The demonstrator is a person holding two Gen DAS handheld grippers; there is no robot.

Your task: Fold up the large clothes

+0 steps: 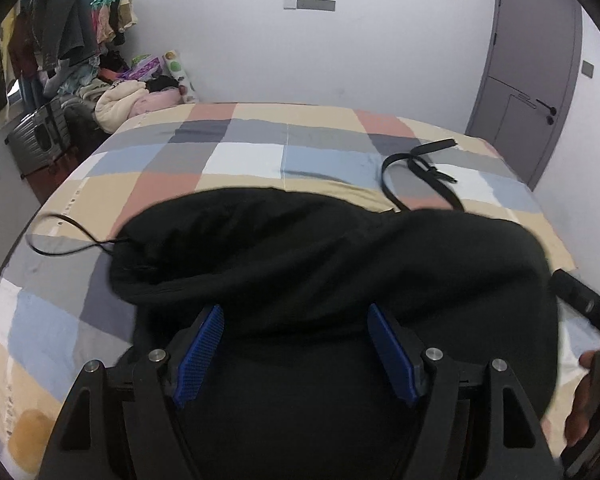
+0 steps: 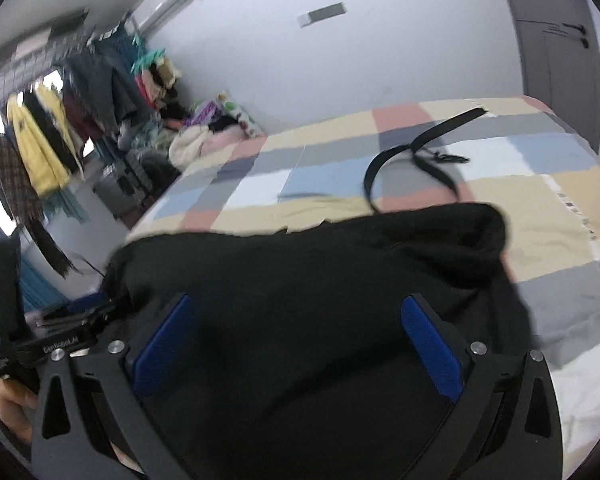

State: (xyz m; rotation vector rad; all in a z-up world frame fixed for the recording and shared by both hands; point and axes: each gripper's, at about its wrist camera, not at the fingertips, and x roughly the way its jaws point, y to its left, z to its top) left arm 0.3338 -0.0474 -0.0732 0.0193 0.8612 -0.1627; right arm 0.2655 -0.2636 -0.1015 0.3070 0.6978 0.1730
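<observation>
A large black garment lies bunched on the near part of a bed with a checked cover. A thin black drawstring trails from its left end. My left gripper is open, its blue pads wide apart just above the cloth, holding nothing. In the right wrist view the same garment fills the foreground. My right gripper is open over it, blue pads spread. The right gripper body shows at the right edge of the left wrist view.
A black belt lies looped on the far right of the bed; it also shows in the right wrist view. Hanging clothes, a laundry pile and a suitcase stand at the left. A grey door is at the right.
</observation>
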